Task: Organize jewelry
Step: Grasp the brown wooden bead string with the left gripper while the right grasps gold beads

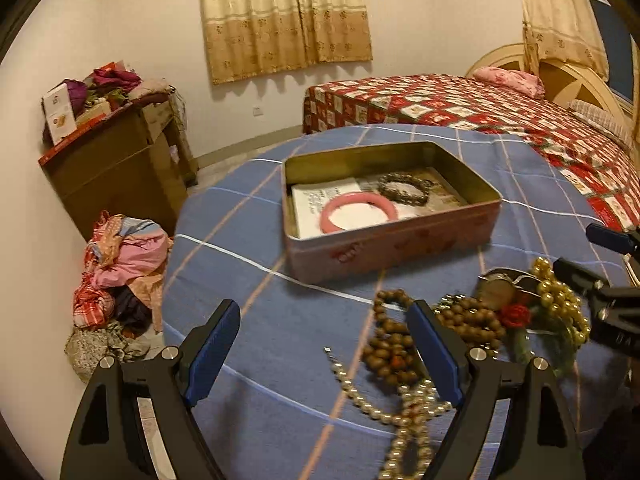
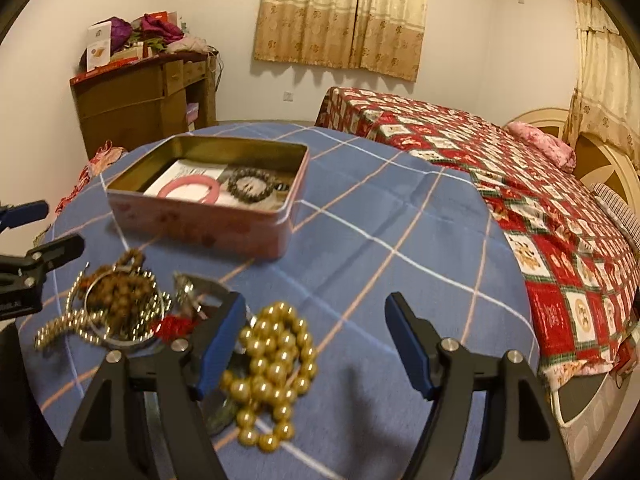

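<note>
An open pink tin box [image 1: 394, 236] [image 2: 208, 226] stands on the blue checked table and holds a pink bangle [image 1: 359, 211] [image 2: 189, 191] and a dark bead bracelet [image 1: 403, 189] [image 2: 250, 189]. A jewelry heap lies in front of it: brown wooden beads [image 1: 394, 338] [image 2: 120, 294], a pearl strand [image 1: 404, 404], gold beads [image 1: 560, 296] [image 2: 272, 368], a red flower piece [image 1: 514, 316]. My left gripper [image 1: 324, 344] is open, its right finger beside the wooden beads. My right gripper [image 2: 314, 344] is open over the gold beads.
The round table [image 1: 248, 280] has a blue checked cloth. A bed with a red quilt [image 2: 520, 184] stands right behind it. A wooden cabinet [image 1: 116, 168] with clutter and a clothes pile [image 1: 120, 280] on the floor are at the left.
</note>
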The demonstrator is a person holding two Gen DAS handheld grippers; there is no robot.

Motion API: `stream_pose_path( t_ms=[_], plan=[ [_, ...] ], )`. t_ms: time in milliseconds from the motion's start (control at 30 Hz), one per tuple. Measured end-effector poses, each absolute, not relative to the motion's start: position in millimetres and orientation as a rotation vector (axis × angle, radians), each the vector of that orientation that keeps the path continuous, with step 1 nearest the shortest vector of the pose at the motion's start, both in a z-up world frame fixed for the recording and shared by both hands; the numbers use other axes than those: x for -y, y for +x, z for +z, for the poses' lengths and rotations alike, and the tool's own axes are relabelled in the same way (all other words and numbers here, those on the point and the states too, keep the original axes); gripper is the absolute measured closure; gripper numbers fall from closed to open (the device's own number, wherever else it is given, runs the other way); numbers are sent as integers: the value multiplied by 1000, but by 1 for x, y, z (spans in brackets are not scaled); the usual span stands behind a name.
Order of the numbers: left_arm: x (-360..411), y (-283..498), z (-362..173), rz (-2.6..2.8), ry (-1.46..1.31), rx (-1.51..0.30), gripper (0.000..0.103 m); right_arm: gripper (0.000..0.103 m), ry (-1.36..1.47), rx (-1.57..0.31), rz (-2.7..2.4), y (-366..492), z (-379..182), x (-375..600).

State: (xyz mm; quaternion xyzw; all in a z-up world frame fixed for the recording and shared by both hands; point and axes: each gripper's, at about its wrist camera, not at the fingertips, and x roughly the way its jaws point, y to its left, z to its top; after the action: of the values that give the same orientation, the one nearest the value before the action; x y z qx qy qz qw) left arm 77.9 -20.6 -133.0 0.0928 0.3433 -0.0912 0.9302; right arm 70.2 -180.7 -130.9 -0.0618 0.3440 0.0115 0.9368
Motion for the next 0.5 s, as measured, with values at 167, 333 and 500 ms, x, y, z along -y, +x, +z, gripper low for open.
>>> stream_pose_path(
  t_ms=[167, 333, 500],
  plan=[
    [31, 73, -141, -199, 222, -724, 17, 27, -123, -701, 21, 63, -138, 181],
    [38, 75, -151, -208, 255, -728, 24, 27, -111, -702, 19, 63, -142, 183],
    [43, 83, -153, -247, 243, -738, 44, 27, -97, -703, 15, 63, -145, 186]
  ],
)
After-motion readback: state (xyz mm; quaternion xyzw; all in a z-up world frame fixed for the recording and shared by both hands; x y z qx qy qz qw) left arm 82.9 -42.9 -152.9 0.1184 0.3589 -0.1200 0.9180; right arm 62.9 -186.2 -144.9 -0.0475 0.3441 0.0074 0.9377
